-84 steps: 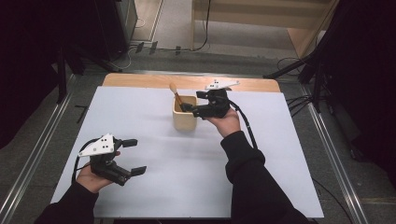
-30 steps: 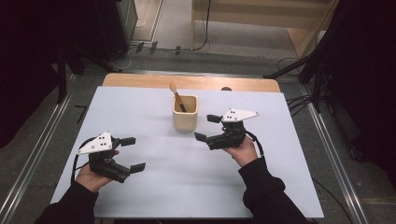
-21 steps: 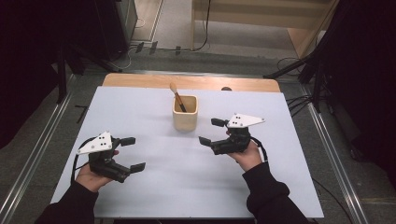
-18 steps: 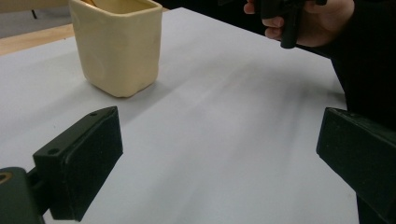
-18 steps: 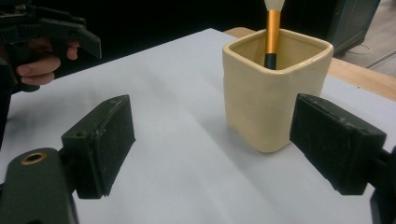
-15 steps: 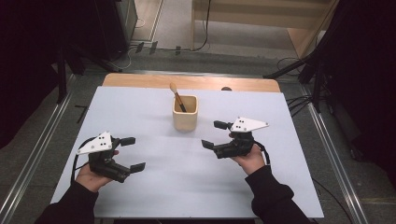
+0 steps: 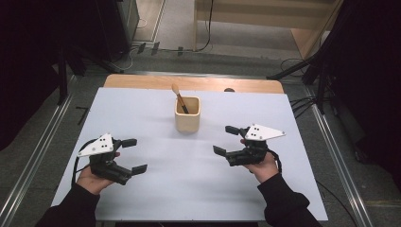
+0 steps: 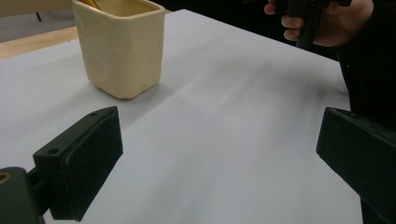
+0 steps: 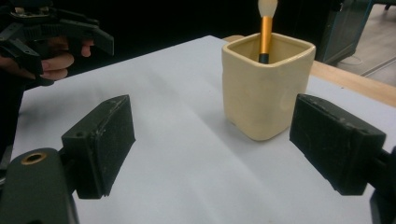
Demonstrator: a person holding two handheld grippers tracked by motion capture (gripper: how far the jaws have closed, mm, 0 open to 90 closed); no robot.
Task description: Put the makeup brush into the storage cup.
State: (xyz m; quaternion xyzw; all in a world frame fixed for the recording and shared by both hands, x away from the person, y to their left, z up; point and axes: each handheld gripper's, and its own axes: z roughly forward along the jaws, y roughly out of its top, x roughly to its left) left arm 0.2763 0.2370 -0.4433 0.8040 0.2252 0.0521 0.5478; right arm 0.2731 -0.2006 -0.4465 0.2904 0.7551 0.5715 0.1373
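A cream square cup (image 7: 187, 118) stands upright at the middle of the white table, with a brush (image 7: 179, 99) leaning inside it, orange handle and pale tip up. My right gripper (image 7: 223, 140) is held open to the right of the cup and nearer the person, nothing between its jaws. In the right gripper view the cup (image 9: 264, 88) and brush (image 9: 267, 23) lie ahead, a little beyond the jaws of that gripper (image 9: 224, 140). My left gripper (image 7: 135, 155) is open at the near left, empty, facing the cup (image 8: 119, 46) from a distance.
A white sheet (image 7: 198, 189) covers the table, with a wooden strip (image 7: 142, 82) showing at the far edge. Metal rails run along both sides. The other hand (image 8: 322, 18) shows far off in the left gripper view.
My right gripper has drawn back from the cup toward the near right, still open. The brush stays in the cup. The left gripper has not moved.
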